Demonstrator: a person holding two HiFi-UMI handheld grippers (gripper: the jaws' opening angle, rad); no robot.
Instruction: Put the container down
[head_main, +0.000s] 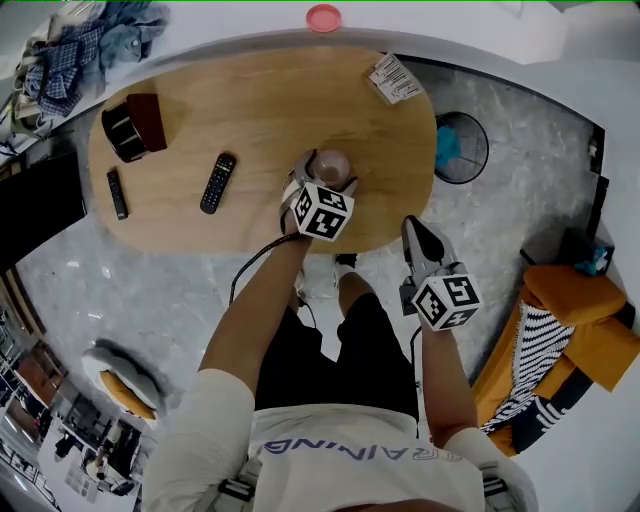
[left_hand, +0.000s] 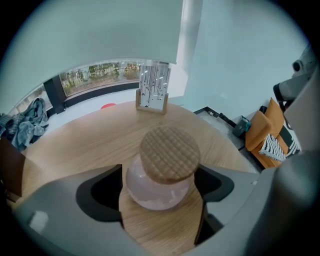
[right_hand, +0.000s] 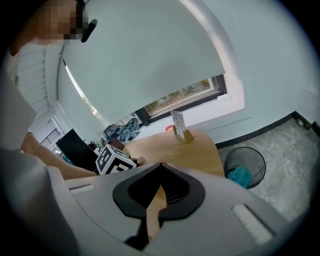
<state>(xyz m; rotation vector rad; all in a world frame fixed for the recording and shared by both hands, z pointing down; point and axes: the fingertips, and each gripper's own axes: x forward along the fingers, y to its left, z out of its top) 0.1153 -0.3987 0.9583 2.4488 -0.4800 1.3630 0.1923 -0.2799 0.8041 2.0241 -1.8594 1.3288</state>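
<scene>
**A:** Look at the left gripper (head_main: 322, 182): it's down at the near edge of the counter (head_main: 250, 105), pointing steeply down, with the jar (left_hand: 159, 186) right between its jaws

**B:** Is it squeezing it?

**A:** Doesn't look like it. The jaws are spread about as wide as they go, one on each side of the glass, and I can't see either pad pressing in. The jar stands upright on the wood on its own base, with its round cross-hatched lid (left_hand: 169, 152) on top

**B:** And the other hand?

**A:** The right gripper (right_hand: 159, 167) is off the counter, hanging over the stone floor (head_main: 520, 190) just past the near edge. Its jaws are closed, tips meeting, nothing in them

**B:** What else is up there?

**A:** Two remotes to the left of the jar: the bigger remote (head_main: 218, 182) sits well apart from it and the slim remote (head_main: 117, 193) is further out. A dark box (head_main: 135, 125) is at the far left end. A card stand (left_hand: 152, 92) is at the far edge, straight beyond the jar

**B:** And beside the counter?

**A:** A wire bin (head_main: 460, 147) on the floor at the right end, with something teal inside
</scene>
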